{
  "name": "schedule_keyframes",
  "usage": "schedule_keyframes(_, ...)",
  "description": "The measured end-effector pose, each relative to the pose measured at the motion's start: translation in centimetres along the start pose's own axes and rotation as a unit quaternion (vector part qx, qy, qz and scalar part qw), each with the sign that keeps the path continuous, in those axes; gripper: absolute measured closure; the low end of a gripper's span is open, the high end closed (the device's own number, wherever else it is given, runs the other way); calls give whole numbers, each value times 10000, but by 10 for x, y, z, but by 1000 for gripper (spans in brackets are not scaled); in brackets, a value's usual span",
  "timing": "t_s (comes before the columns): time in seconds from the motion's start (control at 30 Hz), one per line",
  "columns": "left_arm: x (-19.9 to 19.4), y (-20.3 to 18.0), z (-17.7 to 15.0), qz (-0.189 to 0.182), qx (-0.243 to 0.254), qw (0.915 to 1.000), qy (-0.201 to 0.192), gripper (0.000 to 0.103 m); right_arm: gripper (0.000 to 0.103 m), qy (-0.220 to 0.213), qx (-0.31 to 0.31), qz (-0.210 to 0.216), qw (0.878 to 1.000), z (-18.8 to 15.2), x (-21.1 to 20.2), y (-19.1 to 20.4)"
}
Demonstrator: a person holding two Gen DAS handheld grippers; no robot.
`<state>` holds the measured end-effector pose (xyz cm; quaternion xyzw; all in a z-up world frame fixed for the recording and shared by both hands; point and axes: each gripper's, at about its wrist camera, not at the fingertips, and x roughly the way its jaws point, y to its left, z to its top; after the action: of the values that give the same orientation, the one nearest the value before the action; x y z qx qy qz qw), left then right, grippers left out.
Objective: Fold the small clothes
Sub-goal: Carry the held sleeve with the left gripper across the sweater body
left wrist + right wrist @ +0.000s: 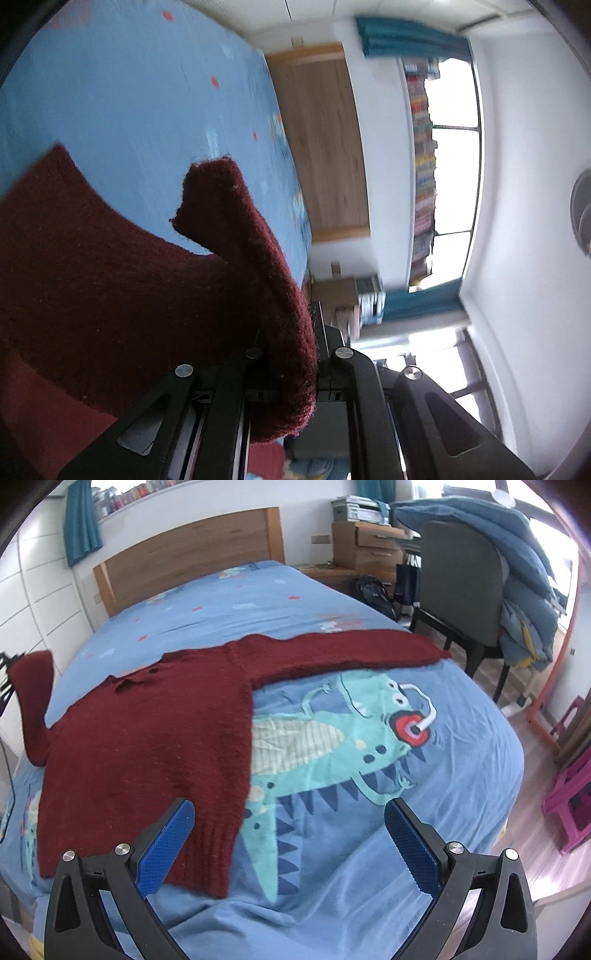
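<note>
Maroon sweater (147, 738) sleeve lifted off bed (369, 867)
Left tongs (295, 369) clamped on sleeve, rolled sideways; right tongs (288, 834) apart, tilted down over hem.

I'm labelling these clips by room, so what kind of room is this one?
Most likely a child's bedroom: a bed with a wooden headboard, a blue dinosaur-print bed cover with a dark red sweater on it, and a desk chair beside it.
</note>
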<state>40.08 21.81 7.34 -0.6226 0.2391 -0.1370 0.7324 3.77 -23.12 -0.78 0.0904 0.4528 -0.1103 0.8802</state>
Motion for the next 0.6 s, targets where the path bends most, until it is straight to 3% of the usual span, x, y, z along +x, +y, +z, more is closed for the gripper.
schedule_keyframes(0.23, 64, 9, -60, 448, 165, 9952, 853, 97, 0, 54, 211, -64, 9997, -3, 5, -24)
schedule_keyframes(0.47, 95, 47, -108, 1420, 477, 9764, 1556, 97, 0, 134, 307, -73, 9994, -6, 11, -34)
schedule_keyframes(0.6, 102, 34, -123, 1459, 688, 9728, 1662, 97, 0, 179, 313, -53, 9993, -8, 14, -35)
